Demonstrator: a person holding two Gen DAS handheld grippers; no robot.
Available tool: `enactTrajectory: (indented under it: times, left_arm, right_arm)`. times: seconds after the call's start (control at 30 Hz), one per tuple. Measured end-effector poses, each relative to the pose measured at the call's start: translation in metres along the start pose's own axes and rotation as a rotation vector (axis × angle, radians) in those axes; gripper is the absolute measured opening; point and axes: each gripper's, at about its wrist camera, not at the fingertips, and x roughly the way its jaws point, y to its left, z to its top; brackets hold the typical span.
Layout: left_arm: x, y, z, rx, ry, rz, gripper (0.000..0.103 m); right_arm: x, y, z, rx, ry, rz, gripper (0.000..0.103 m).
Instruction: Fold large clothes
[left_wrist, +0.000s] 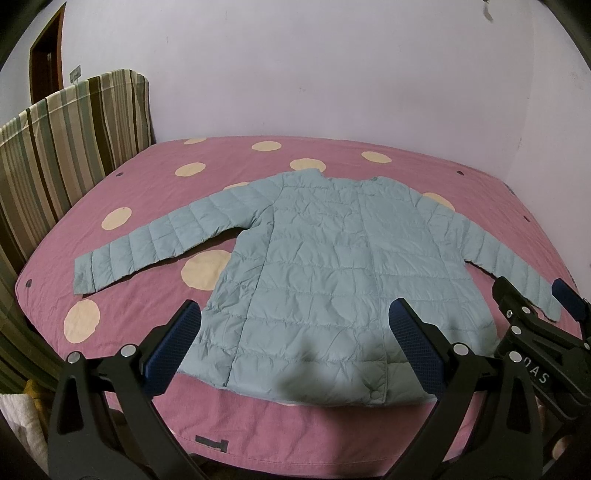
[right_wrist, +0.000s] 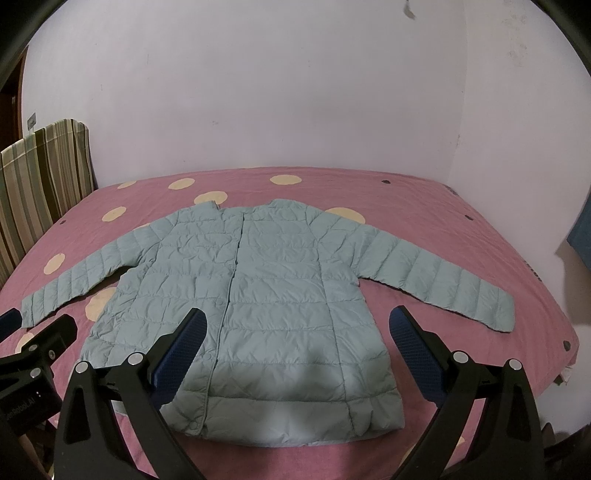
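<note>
So there's a light blue quilted puffer jacket (left_wrist: 332, 266) laid out flat on the bed (left_wrist: 147, 173), front side up, snaps closed down the middle, both sleeves stretched out to the sides. Collar points toward the far wall (left_wrist: 295, 74), hem sits near the close edge of the bed. The bed cover is pink with big cream dots. A striped headboard thing (left_wrist: 74, 147) stands at the left end of the bed.

Left claw (left_wrist: 293, 332) is spread wide, hovering over the hem on the left part of the jacket, holding nothing. Right claw (right_wrist: 297, 339) is the same, fingers wide apart above the lower right half, not touching the fabric as far as I can see. The two claws sit side by side, each peeking into the other's view.
</note>
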Motion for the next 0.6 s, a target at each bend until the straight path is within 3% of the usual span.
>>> enactTrajectory:
  times: [0.6]
  left_arm:
    - [0.0003, -0.0004, -0.0001, 0.0, 0.003, 0.001, 0.101]
  right_arm:
    - [0.0017, -0.0012, -0.0001, 0.0, 0.001, 0.001, 0.098]
